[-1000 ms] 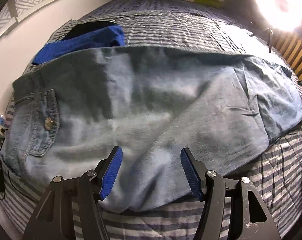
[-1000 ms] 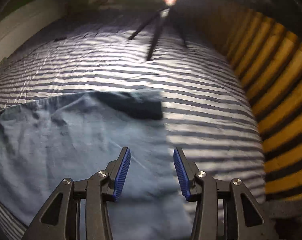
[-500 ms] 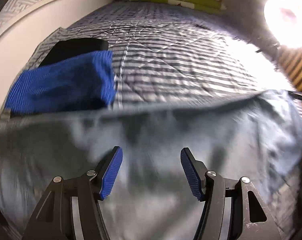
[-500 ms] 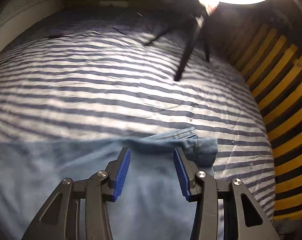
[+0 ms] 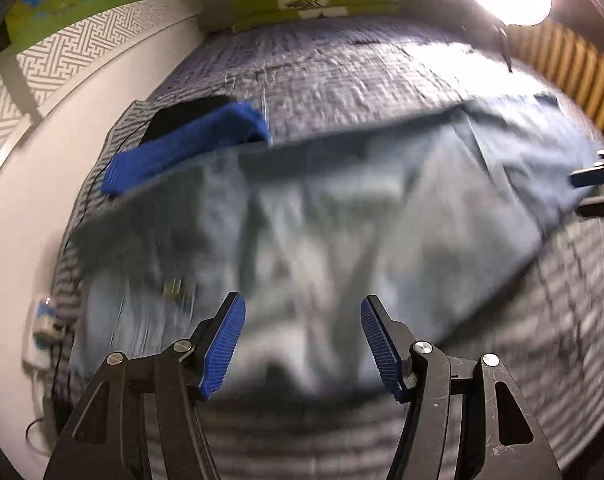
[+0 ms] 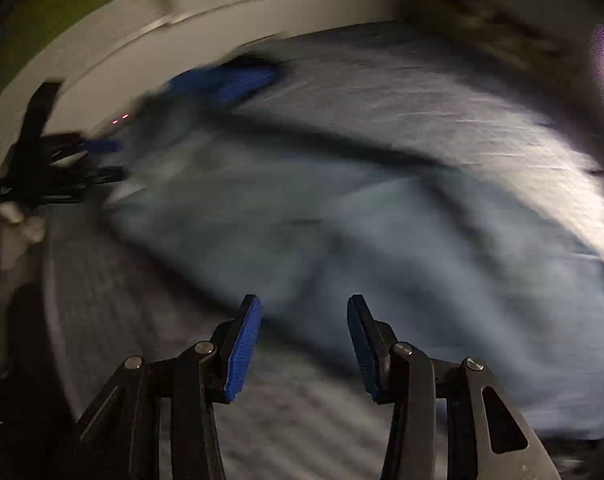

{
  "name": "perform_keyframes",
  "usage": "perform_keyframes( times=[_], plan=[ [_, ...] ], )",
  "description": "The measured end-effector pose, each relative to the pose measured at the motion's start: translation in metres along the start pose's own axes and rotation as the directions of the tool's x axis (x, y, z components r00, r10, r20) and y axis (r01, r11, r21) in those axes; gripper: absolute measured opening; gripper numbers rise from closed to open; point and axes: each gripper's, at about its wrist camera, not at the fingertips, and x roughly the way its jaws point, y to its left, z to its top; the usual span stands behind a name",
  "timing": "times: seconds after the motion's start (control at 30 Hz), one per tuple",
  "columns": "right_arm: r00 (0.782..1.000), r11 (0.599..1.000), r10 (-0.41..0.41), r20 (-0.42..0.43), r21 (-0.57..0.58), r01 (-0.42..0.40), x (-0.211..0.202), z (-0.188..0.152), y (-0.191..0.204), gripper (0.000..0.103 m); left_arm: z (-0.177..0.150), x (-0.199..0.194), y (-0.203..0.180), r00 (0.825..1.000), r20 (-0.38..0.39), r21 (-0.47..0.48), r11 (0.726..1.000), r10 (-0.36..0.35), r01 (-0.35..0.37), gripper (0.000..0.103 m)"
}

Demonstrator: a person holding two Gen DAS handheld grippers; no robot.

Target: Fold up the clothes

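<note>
On the striped bed (image 5: 341,64), the jeans (image 5: 341,216) lie spread flat, now viewed from farther along after both hands swing sideways; left claw (image 5: 302,344) and right claw (image 6: 303,350) hover released, empty, awaiting the fold.

Motion blur smears the pale denim garment (image 5: 341,216) across the striped bed (image 5: 561,320) in both views, its seams and pocket unreadable, while a folded blue cloth (image 5: 182,148) hides most of a black item (image 5: 182,114) beneath it
</note>
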Motion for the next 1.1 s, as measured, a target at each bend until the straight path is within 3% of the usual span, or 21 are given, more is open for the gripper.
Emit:
perform_keyframes(
  times=[0.13, 0.27, 0.37, 0.5, 0.6, 0.77, 1.0, 1.1],
  plan=[
    [0.994, 0.993, 0.080, -0.069, -0.081, -0.086, 0.057, 0.001, 0.082, 0.034, -0.038, -0.006, -0.004, 0.998, -0.009, 0.092, 0.994, 0.058, -0.057, 0.064],
    [0.997, 0.993, 0.051, -0.062, -0.106, -0.058, 0.097, 0.012, 0.116, 0.034, -0.056, -0.007, 0.007, 1.000, -0.025, 0.054, 0.999, 0.009, -0.008, 0.064],
    [0.999, 0.998, 0.029, -0.038, -0.063, -0.031, 0.111, 0.028, 0.111, 0.034, -0.060, -0.008, 0.007, 1.000, -0.007, 0.075, 0.997, -0.001, 0.001, 0.064],
    [0.997, 0.996, 0.078, 0.029, 0.036, -0.079, 0.090, 0.048, 0.092, 0.034, -0.055, -0.009, -0.008, 1.000, 0.026, 0.153, 0.988, 0.001, -0.005, 0.064],
    [0.996, 0.995, 0.071, 0.048, 0.065, -0.074, 0.087, 0.062, 0.086, 0.034, -0.043, 0.004, -0.021, 1.000, 0.028, 0.202, 0.979, -0.003, -0.002, 0.078],
    [0.991, 0.979, 0.125, 0.054, 0.157, -0.132, 0.092, 0.077, 0.068, 0.034, -0.024, 0.027, -0.038, 1.000, 0.029, 0.247, 0.969, 0.009, -0.016, 0.080],
    [0.985, 0.973, 0.149, 0.084, 0.166, -0.161, 0.079, 0.077, 0.057, 0.034, 0.001, 0.038, 0.001, 0.998, 0.004, 0.126, 0.990, -0.058, 0.057, 0.079],
    [0.978, 0.970, 0.184, 0.093, 0.142, -0.196, 0.073, 0.072, 0.065, 0.034, 0.010, 0.037, 0.029, 0.988, -0.006, 0.025, 0.988, -0.153, 0.153, 0.075]
  ],
)
